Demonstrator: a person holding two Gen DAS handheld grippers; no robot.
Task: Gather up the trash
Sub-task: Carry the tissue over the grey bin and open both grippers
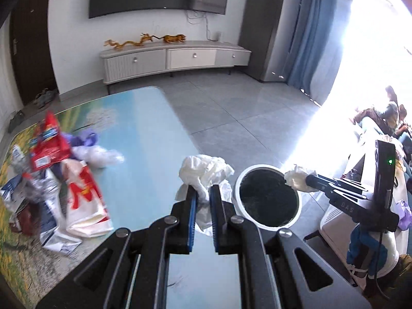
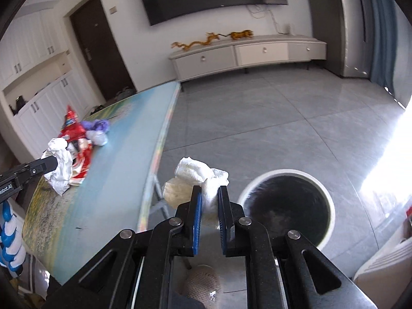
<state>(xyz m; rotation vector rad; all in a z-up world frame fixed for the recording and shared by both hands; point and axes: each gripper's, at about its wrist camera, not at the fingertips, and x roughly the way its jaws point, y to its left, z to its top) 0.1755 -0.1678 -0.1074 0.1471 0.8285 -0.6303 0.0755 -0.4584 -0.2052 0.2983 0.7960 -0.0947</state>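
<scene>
My left gripper [image 1: 203, 193] is shut on a crumpled white plastic wrapper [image 1: 206, 171], held above the table's right edge; it also shows in the right wrist view [image 2: 60, 164]. My right gripper [image 2: 209, 195] is shut on a wad of white tissue [image 2: 198, 171], held in the air between the table and the bin; it also shows in the left wrist view [image 1: 298, 179] over the bin's rim. The round white trash bin [image 1: 267, 198], black inside, stands on the floor right of the table; it also shows in the right wrist view [image 2: 287, 206].
A pile of trash lies on the table's left part: a red snack bag [image 1: 49, 146], a white and red bag [image 1: 82, 195], clear plastic [image 1: 97, 154], purple plastic [image 2: 97, 126]. The table [image 1: 144, 141] has a landscape print. A white TV cabinet [image 1: 175, 59] stands by the far wall.
</scene>
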